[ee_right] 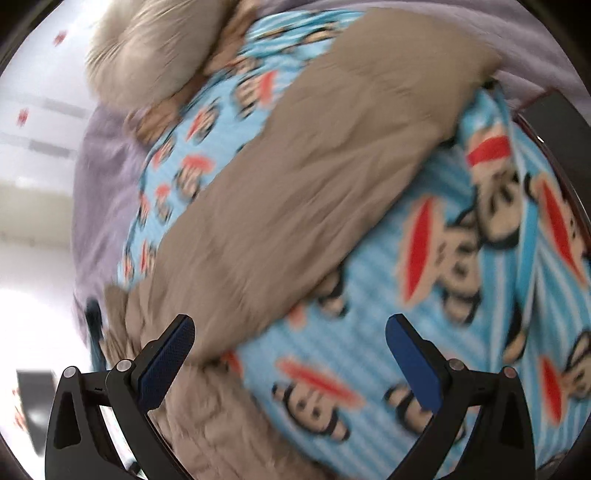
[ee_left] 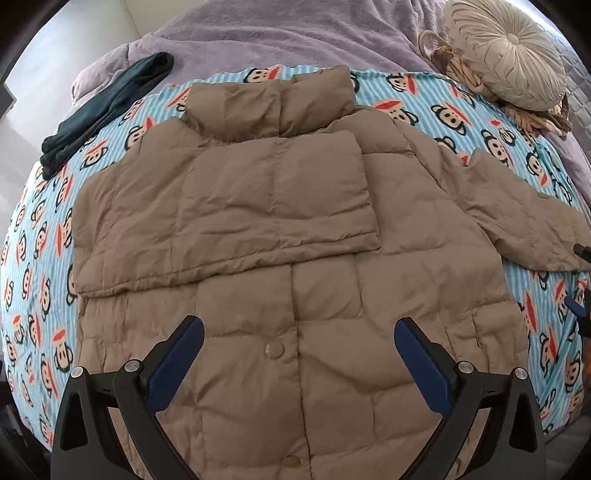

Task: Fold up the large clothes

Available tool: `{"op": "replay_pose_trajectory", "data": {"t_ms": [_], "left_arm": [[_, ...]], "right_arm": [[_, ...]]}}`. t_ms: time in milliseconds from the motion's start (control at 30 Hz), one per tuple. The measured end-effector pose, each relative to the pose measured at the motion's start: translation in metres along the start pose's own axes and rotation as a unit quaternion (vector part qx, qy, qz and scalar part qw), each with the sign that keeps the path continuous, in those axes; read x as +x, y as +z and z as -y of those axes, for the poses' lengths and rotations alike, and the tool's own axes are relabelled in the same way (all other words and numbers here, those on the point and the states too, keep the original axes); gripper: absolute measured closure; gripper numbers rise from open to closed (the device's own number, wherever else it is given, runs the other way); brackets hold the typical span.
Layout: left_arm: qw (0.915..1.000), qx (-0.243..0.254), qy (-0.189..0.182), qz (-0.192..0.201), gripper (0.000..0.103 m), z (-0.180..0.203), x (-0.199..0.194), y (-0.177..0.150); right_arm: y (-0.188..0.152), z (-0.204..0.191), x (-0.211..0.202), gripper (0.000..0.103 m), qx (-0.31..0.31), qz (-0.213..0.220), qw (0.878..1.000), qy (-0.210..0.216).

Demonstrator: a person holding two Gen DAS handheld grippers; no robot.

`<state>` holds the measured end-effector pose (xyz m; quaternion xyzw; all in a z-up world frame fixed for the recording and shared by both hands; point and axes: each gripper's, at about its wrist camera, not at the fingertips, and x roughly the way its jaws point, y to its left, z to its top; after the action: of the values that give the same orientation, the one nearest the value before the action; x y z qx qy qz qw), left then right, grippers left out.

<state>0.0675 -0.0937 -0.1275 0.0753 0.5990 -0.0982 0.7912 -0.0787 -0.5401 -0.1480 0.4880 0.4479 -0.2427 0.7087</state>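
A tan puffer jacket (ee_left: 295, 229) lies front up on a blue monkey-print blanket (ee_left: 33, 258). Its left sleeve is folded across the chest; its right sleeve (ee_left: 517, 214) stretches out to the right. My left gripper (ee_left: 299, 332) is open and empty above the jacket's lower front, near a snap button (ee_left: 274, 349). In the blurred right wrist view my right gripper (ee_right: 291, 332) is open and empty, just in front of the outstretched sleeve (ee_right: 314, 177), over the blanket (ee_right: 424, 288). Part of the right gripper shows at the left wrist view's right edge (ee_left: 580, 295).
A dark folded garment (ee_left: 110, 103) lies at the blanket's far left. A round beige cushion (ee_left: 509, 55) on a woven basket (ee_left: 465, 81) sits at the far right, also blurred in the right wrist view (ee_right: 147, 55). A lilac bedspread (ee_left: 277, 33) lies behind.
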Motion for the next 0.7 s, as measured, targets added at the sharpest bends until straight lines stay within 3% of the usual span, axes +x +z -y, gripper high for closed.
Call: {"op": "replay_pose_trajectory", "data": {"t_ms": [300, 367, 500, 700], "left_arm": [[0.9998, -0.005, -0.021, -0.005, 0.000, 0.013, 0.014, 0.025], [0.9999, -0.002, -0.016, -0.001, 0.000, 0.016, 0.016, 0.028], [0.9997, 0.017, 0.016, 0.005, 0.000, 0.020, 0.016, 0.033], [0.9913, 0.072, 0.104, 0.036, 0.000, 0.028, 0.009, 0.033]], "right_arm": [[0.068, 0.052, 0.028, 0.004, 0.134, 0.033, 0.989, 0.051], [0.075, 0.053, 0.031, 0.024, 0.144, 0.035, 0.986, 0.070], [0.083, 0.048, 0.041, 0.096, 0.159, 0.011, 0.982, 0.104], [0.081, 0.008, 0.018, 0.096, 0.088, 0.025, 0.988, 0.123]]}}
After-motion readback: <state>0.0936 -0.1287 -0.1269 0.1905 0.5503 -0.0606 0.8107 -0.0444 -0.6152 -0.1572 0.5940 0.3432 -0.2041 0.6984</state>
